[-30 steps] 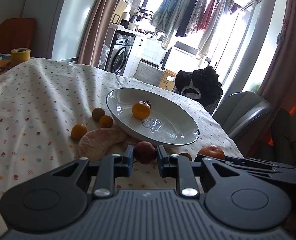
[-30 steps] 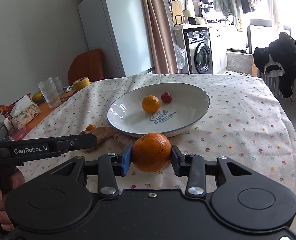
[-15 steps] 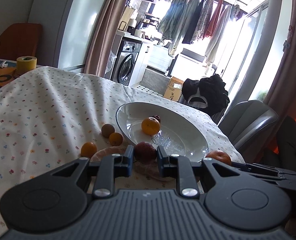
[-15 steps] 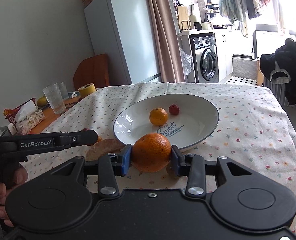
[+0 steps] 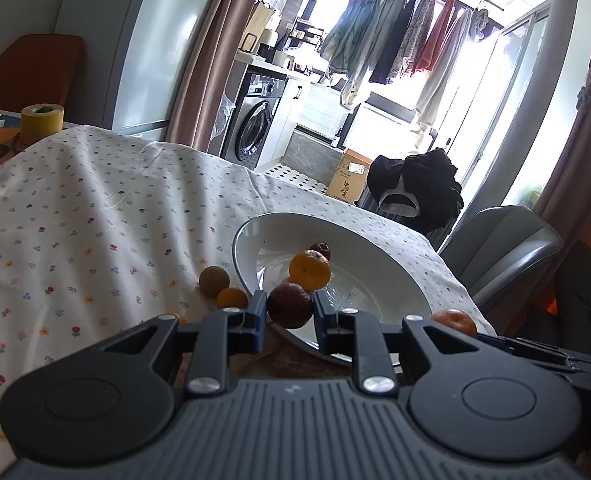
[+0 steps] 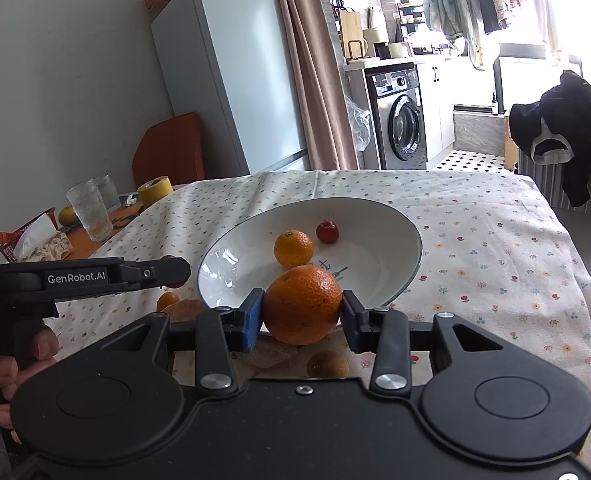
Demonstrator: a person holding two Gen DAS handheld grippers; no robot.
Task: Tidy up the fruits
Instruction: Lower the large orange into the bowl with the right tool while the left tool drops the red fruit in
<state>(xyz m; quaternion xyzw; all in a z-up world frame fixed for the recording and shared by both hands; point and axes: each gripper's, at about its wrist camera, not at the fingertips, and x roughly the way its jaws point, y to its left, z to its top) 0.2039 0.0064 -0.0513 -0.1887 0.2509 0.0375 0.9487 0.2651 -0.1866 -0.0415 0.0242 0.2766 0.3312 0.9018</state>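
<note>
Both tongs are loaded: left gripper (image 5: 290,311) pinches a dark red fruit (image 5: 289,306), right gripper (image 6: 302,315) clamps a big orange (image 6: 302,305). Both hover at the 6 o'clock rim of the white plate (image 6: 399,236), which holds a small orange (image 6: 293,248) and tiny red fruit (image 6: 327,232).

two fruits (image 6: 293,249) in plate (image 6: 395,268)

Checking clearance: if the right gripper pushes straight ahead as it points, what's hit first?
Likely the near rim of the white plate, then the small orange in it; the right gripper holds a large orange. Depth is uncertain.
</note>
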